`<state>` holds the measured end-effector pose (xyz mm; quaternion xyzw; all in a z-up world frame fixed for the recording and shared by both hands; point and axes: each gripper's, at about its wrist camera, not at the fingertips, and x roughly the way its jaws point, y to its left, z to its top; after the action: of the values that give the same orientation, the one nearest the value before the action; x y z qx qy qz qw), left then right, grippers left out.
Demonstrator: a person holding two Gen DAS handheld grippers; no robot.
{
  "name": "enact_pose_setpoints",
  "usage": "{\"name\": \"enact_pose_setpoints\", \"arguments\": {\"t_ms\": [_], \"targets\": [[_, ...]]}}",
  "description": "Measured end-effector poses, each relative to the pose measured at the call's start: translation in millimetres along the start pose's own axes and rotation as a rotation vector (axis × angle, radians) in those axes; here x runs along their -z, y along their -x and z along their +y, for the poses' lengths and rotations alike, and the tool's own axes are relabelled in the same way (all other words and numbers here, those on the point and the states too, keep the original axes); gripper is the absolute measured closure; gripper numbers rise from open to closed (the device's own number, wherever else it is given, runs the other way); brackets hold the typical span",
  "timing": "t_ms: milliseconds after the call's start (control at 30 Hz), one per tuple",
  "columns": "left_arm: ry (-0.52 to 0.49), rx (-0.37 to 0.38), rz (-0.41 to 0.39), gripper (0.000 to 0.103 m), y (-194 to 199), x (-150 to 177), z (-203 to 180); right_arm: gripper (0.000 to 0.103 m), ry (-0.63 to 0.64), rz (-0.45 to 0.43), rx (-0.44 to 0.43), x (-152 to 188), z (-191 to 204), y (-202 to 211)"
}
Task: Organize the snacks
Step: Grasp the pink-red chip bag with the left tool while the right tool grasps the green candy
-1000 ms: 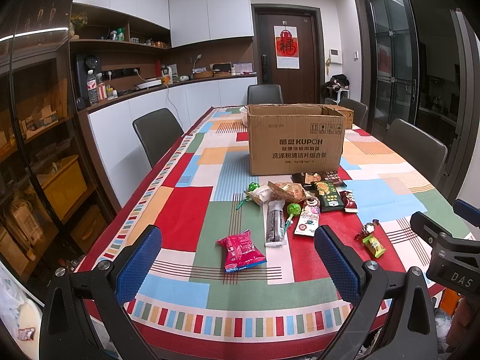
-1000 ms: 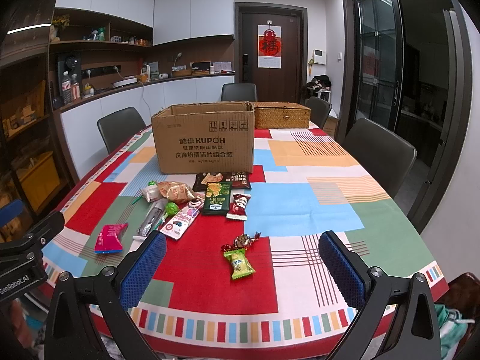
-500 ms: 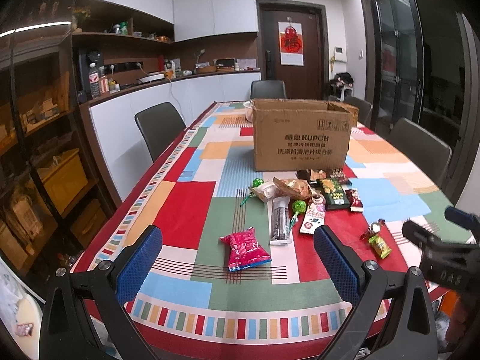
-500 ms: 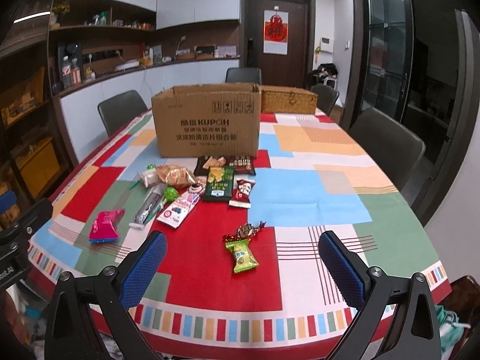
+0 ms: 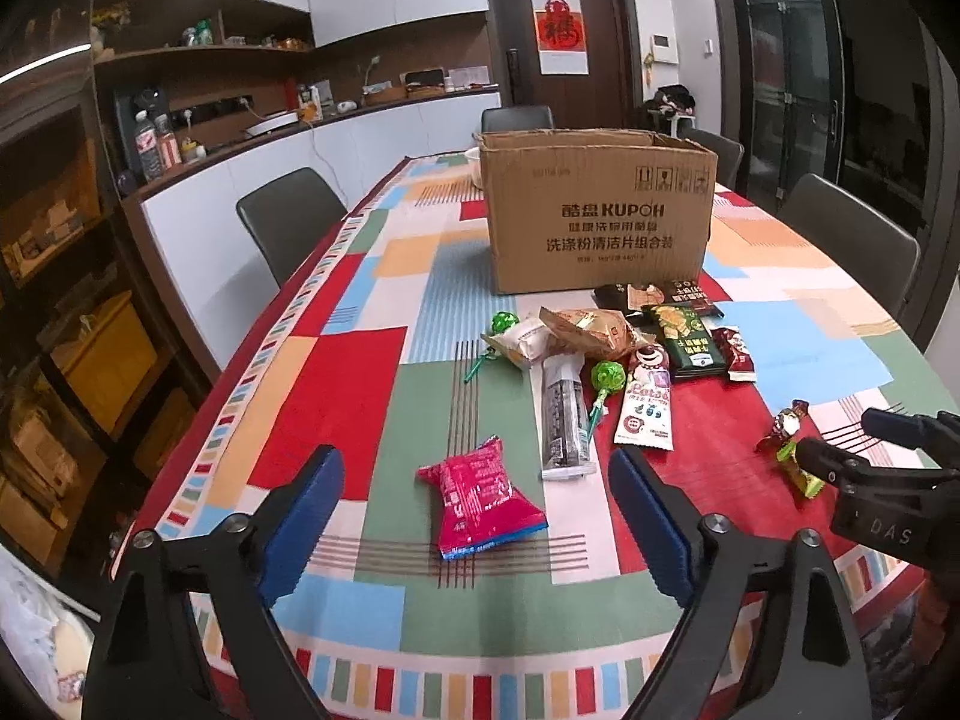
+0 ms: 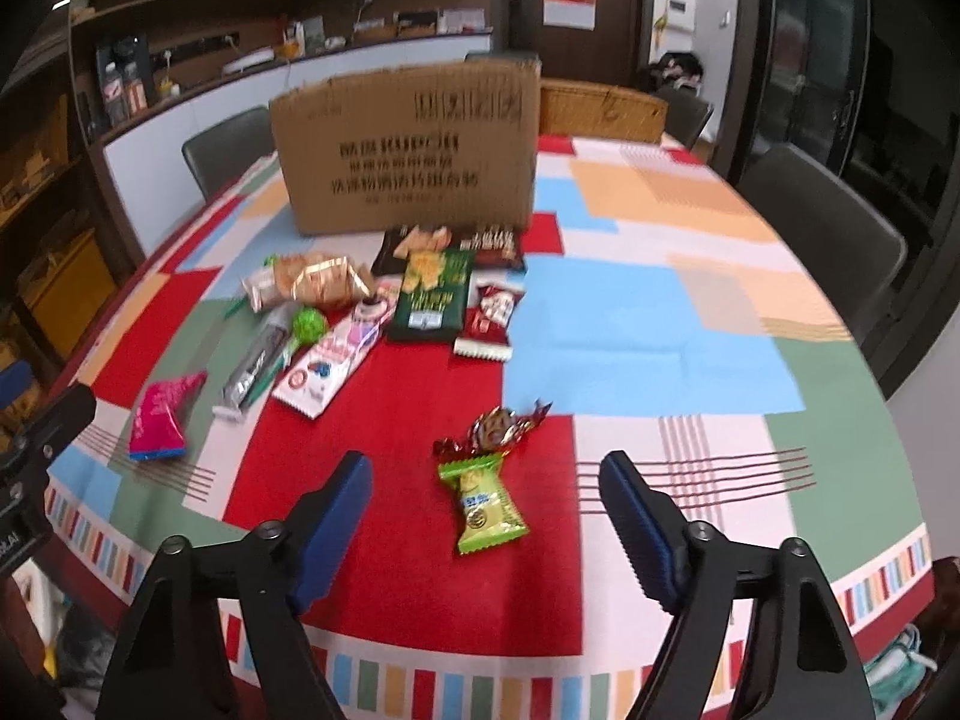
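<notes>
The left gripper is narrowing its jaws, unclenched, around a pink foil snack packet lying on the patchwork tablecloth. The right gripper is likewise closing, ungrasping, astride a green wrapped candy.

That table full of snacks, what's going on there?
A person holds a two-finger gripper in each hand and is starting to tidy snacks, probably into the cardboard box. The left gripper is lined up with a pink packet; the right gripper is lined up with a green candy. Both have just been closing, but their fingers touch nothing yet. The other snacks lie loose on the table.
</notes>
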<state>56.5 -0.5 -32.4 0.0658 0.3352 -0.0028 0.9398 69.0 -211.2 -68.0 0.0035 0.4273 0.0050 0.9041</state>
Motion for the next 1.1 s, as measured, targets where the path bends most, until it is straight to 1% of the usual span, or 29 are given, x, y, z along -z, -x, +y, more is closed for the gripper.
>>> {"name": "enact_pose_setpoints", "arguments": {"t_ms": [67,133,200,333,500,567,633,700,833,1100], "targets": [[-0.006,-0.012,0.002,0.017,-7.6,-0.6,0.1,0.032,-0.005,0.026,-0.005,1.4,-0.1,-6.9],[-0.002,-0.002,0.015,0.018,-14.1,-0.4,1.5,0.036,-0.01,0.058,-0.002,3.0,-0.3,-14.5],[0.003,0.008,0.038,0.021,-21.9,0.1,2.7,0.038,-0.008,0.078,-0.001,4.1,0.5,-20.0],[0.024,0.021,0.081,0.03,-36.5,3.0,6.9,0.045,0.001,0.119,0.003,5.7,2.8,-31.7],[0.023,0.03,0.113,0.032,-51.1,5.4,7.7,0.053,0.008,0.159,0.016,6.9,3.5,-43.3],[0.028,0.033,0.126,0.035,-56.7,6.4,9.1,0.056,0.008,0.174,0.015,6.5,2.9,-47.9],[0.034,0.038,0.14,0.035,-62.7,7.1,10.1,0.059,0.013,0.172,0.021,5.9,3.4,-49.0],[0.044,0.046,0.158,0.038,-68.2,8.5,12.3,0.062,0.026,0.169,0.027,4.6,6.5,-49.7],[0.073,0.069,0.202,0.045,-79.3,11.8,17.8,0.074,0.062,0.162,0.027,1.2,14.5,-51.8],[0.092,0.102,0.237,0.058,-90.7,13.6,20.4,0.075,0.114,0.144,0.006,-2.6,26.2,-49.4]]}}
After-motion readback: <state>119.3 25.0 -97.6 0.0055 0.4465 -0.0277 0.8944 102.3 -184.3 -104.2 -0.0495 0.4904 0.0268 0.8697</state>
